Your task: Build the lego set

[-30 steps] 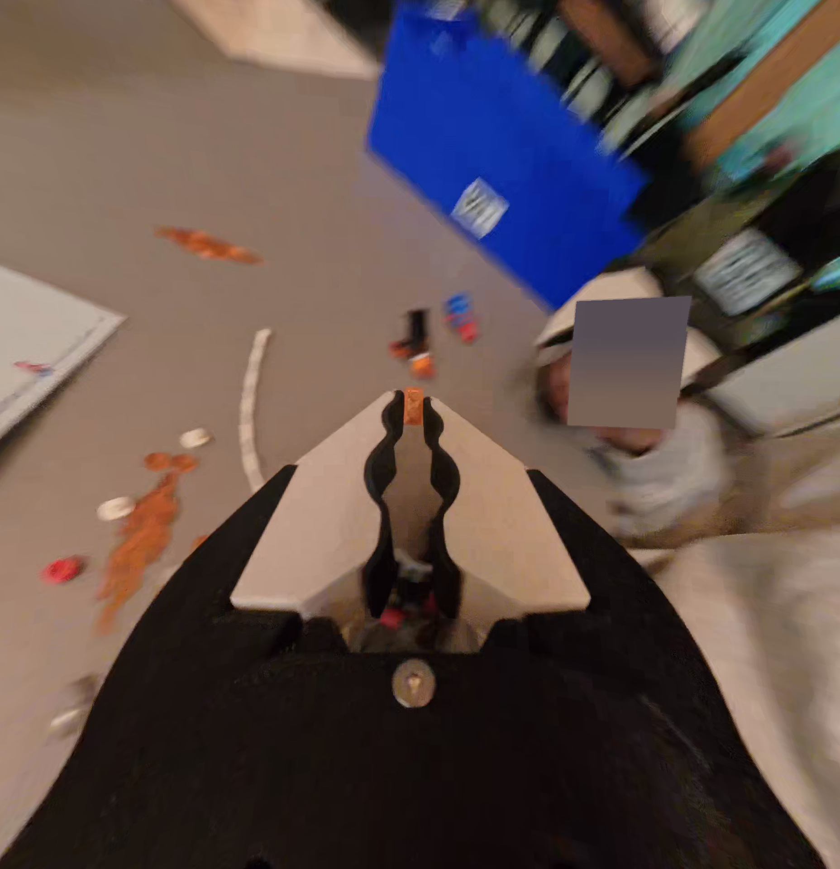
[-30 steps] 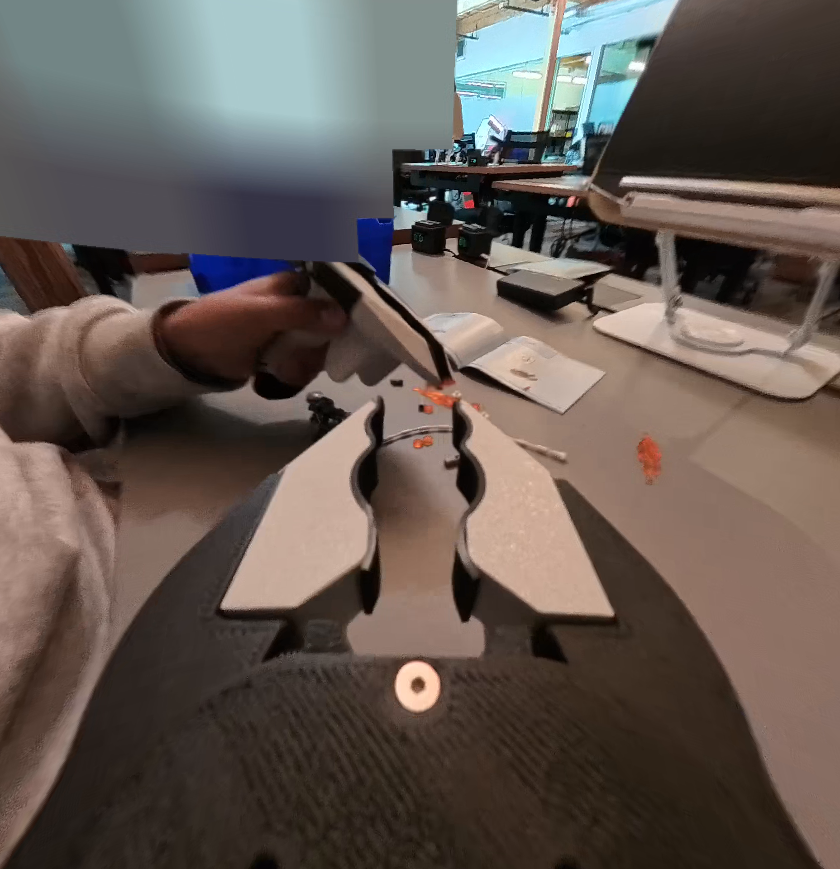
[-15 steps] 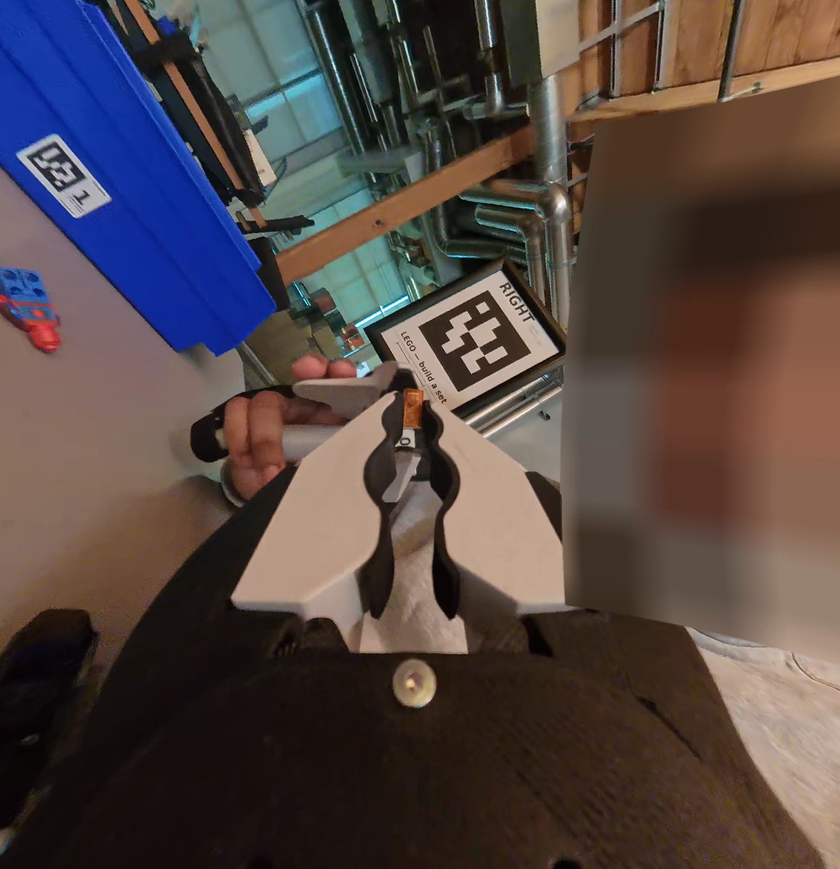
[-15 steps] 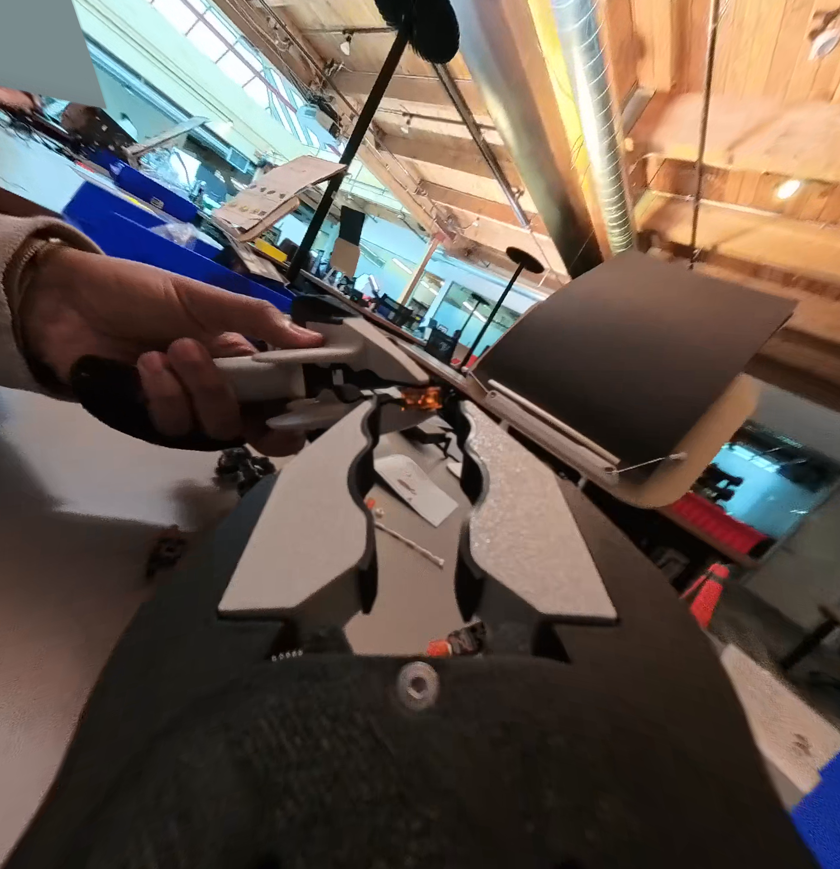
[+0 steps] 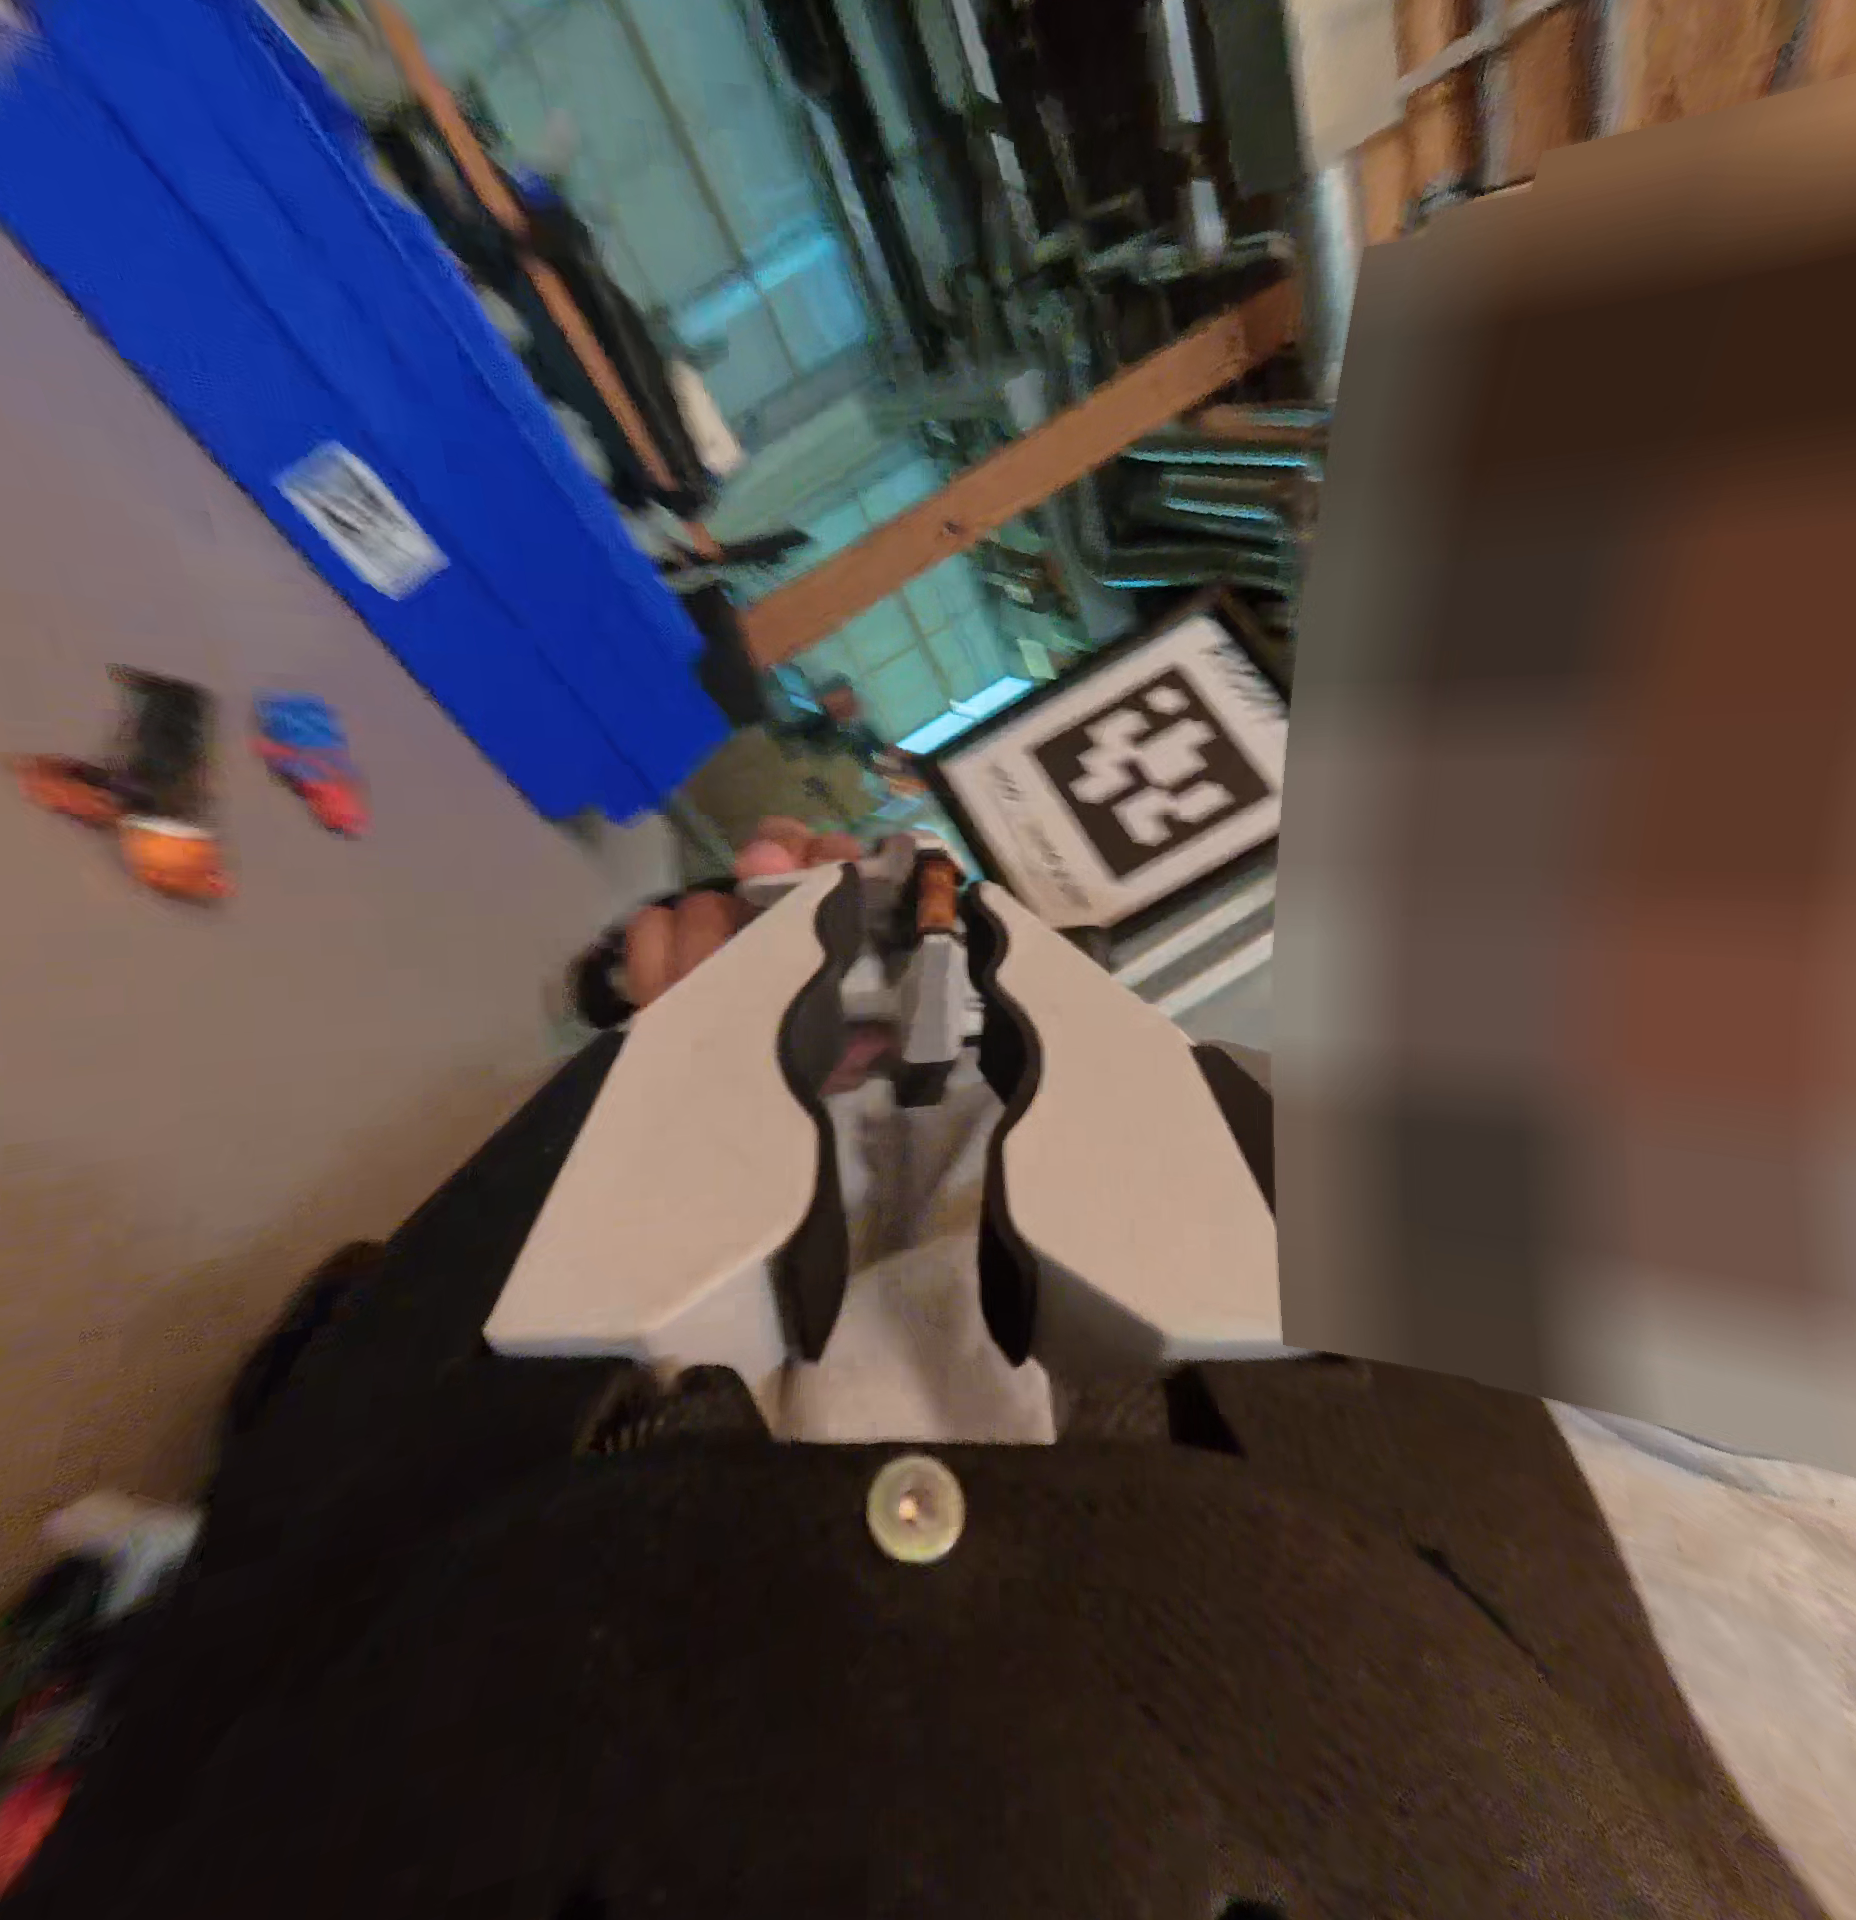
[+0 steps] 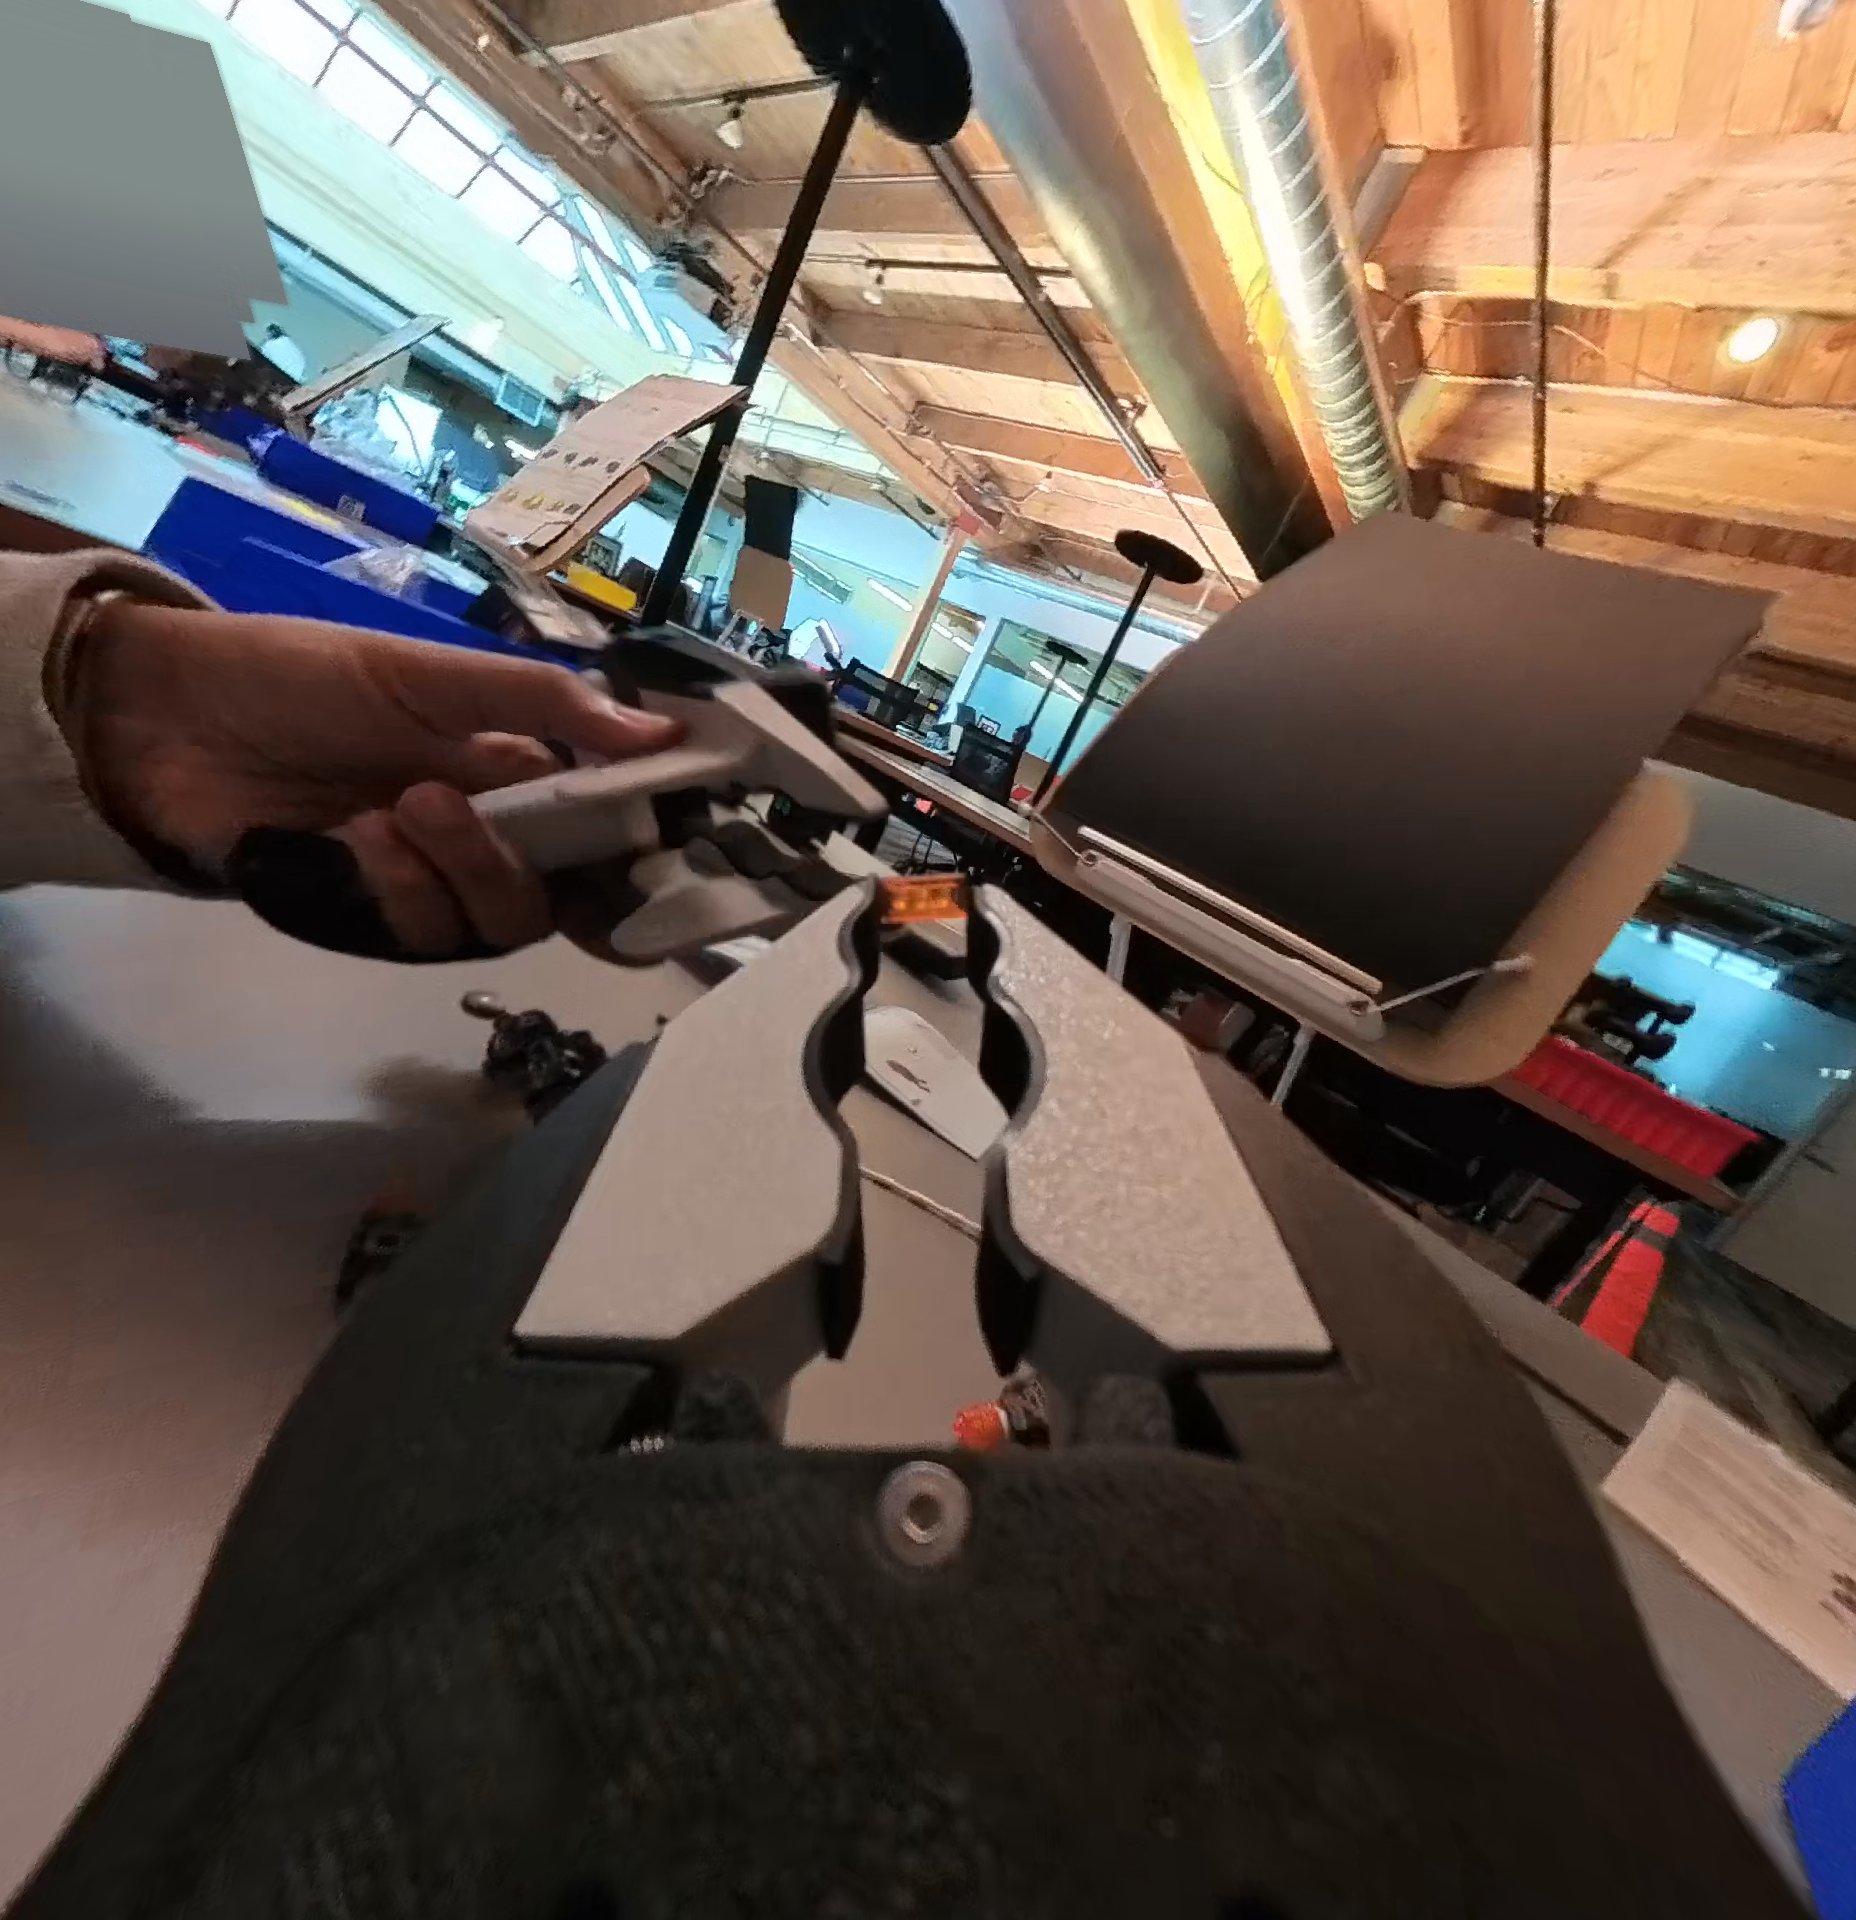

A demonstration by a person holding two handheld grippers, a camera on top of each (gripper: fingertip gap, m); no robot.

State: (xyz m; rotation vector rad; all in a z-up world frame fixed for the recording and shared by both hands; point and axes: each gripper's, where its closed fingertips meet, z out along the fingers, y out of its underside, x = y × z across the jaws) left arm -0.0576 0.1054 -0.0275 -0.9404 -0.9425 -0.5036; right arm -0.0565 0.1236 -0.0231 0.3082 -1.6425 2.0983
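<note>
While both grippers hover mid-air | left gripper (image 5: 908,904) pinches orange piece (image 5: 936,902) at frame centre | right gripper (image 6: 919,914) open, empty, flanking it | loose bricks (image 5: 165,769) left, build barely begun

We see a grey table (image 5: 176,1039) carrying everything. In the left wrist view a blue bin (image 5: 332,416) with a white label stands on it, and just beside the bin lie a few loose lego pieces — a blue and red one (image 5: 311,758), a black one (image 5: 160,727) and an orange one (image 5: 171,857), all blurred. In the right wrist view the same table (image 6: 176,1039) holds a small dark clump of pieces (image 6: 539,1044), a pale flat packet (image 6: 929,1081), a thin white strip (image 6: 919,1200) and an orange and black piece (image 6: 997,1418) — half hidden by the gripper body. A white sheet (image 6: 1755,1558) lies near the right edge.
</note>
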